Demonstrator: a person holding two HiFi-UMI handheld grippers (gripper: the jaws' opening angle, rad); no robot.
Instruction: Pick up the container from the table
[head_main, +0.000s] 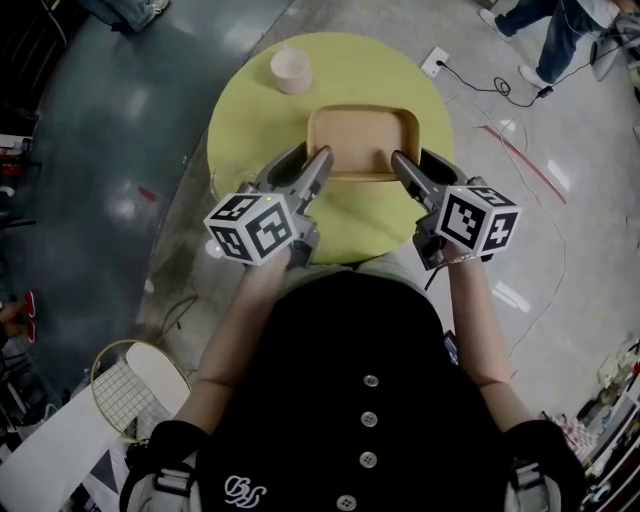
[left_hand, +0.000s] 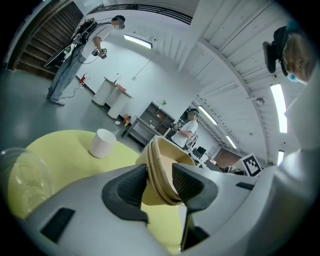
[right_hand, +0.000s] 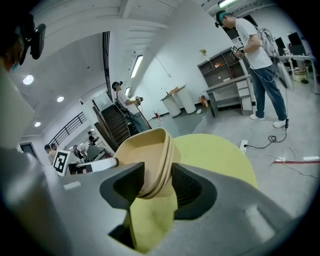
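A tan, shallow rectangular container (head_main: 363, 140) sits over the near half of the round yellow table (head_main: 250, 120). My left gripper (head_main: 318, 160) is shut on the container's near left rim, and my right gripper (head_main: 405, 165) is shut on its near right rim. In the left gripper view the container (left_hand: 162, 170) has its rim clamped between the dark pads of the gripper (left_hand: 159, 182). The right gripper view shows the same hold, with the container's (right_hand: 147, 160) rim squeezed by the gripper (right_hand: 156, 186). Whether the container's base touches the table I cannot tell.
A white cup (head_main: 291, 70) stands at the table's far left, also seen as the cup (left_hand: 102, 143) beyond the left jaws. On the floor lie a white power socket with cable (head_main: 435, 62) to the far right and a wire basket (head_main: 120, 385) at the near left. People stand around the room.
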